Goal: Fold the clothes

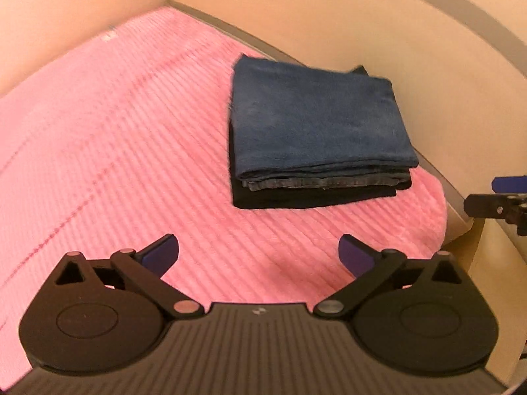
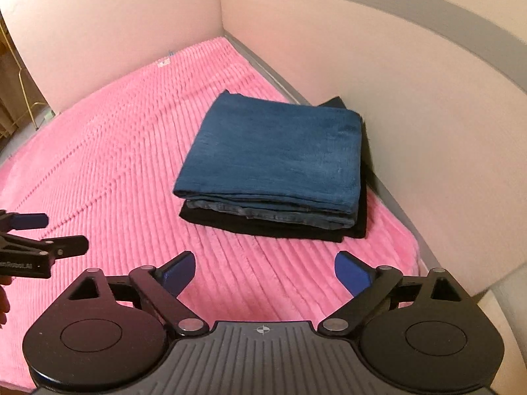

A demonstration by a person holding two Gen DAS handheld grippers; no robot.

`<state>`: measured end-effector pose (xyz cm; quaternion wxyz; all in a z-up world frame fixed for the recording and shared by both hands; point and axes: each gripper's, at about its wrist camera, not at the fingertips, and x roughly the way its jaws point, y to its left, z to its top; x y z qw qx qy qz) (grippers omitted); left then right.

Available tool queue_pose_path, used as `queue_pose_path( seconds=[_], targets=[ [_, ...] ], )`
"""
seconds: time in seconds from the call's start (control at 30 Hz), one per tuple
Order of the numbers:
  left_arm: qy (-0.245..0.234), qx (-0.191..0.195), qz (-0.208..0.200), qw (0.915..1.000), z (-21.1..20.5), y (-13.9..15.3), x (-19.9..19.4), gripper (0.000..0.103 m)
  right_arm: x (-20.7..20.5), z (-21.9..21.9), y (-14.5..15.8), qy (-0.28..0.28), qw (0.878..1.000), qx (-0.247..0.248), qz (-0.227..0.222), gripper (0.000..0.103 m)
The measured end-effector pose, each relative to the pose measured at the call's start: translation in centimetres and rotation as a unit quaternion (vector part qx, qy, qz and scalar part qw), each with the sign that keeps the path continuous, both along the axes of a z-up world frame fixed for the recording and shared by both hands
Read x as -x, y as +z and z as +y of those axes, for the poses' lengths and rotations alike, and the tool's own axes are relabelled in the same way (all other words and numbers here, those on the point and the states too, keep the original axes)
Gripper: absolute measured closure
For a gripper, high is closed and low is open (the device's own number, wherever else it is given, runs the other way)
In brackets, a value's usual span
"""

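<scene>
Folded blue denim jeans (image 2: 273,151) stacked on folded black garment (image 2: 283,227), on ribbed pink plush bed cover (image 2: 108,151), near far right corner by beige padded wall panels (image 2: 411,92). Left claw (image 1: 258,253) spread wide, empty, above cover, short of stack. Right claw (image 2: 263,271) likewise spread, empty, just short of stack's near edge. Neither touching clothes.

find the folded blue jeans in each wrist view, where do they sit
Left wrist view: the folded blue jeans lie right of centre, upper half, on a black garment.
Right wrist view: the jeans lie just right of centre.
Shared landmark: the pink blanket under the stack.
</scene>
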<state>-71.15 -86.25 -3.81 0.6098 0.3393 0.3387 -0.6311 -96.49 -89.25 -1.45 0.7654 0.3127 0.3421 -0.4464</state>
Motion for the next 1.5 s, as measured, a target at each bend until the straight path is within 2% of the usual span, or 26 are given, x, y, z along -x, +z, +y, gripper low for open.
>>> queue_pose_path(
  seconds=[0.17,0.23,0.27,0.37,0.6,0.8,0.93,1.5],
  targets=[
    [0.014,0.015,0.009,0.9998,3.6,1.8,-0.2,0.001,-0.1,3.5,1.5,-0.011,1.000,0.013,-0.002,0.008],
    [0.019,0.020,0.012,0.9995,5.0,2.5,-0.3,0.001,0.3,5.1,2.1,-0.014,1.000,0.019,-0.001,0.006],
    [0.021,0.023,0.014,0.9994,5.7,2.9,-0.3,0.001,0.4,5.8,2.4,-0.016,1.000,0.022,-0.001,0.000],
    [0.029,0.031,0.020,0.9989,7.9,3.9,-0.4,0.001,1.2,7.8,2.9,-0.021,0.999,0.025,0.002,0.000],
    [0.029,0.024,0.011,0.9992,11.0,5.1,1.0,0.001,2.0,8.1,3.2,-0.014,1.000,0.020,0.004,0.000],
    [0.040,0.022,0.000,0.9990,10.9,5.5,2.8,0.001,2.0,6.2,3.9,0.023,0.999,0.024,0.009,0.000],
    [0.047,0.023,-0.013,0.9985,10.0,6.0,4.0,0.001,2.9,5.5,4.1,0.025,0.999,0.024,0.007,0.000],
    [0.033,0.012,-0.020,0.9992,8.3,5.7,7.4,0.001,5.5,5.2,3.4,-0.012,1.000,-0.002,-0.001,0.000]
  ],
)
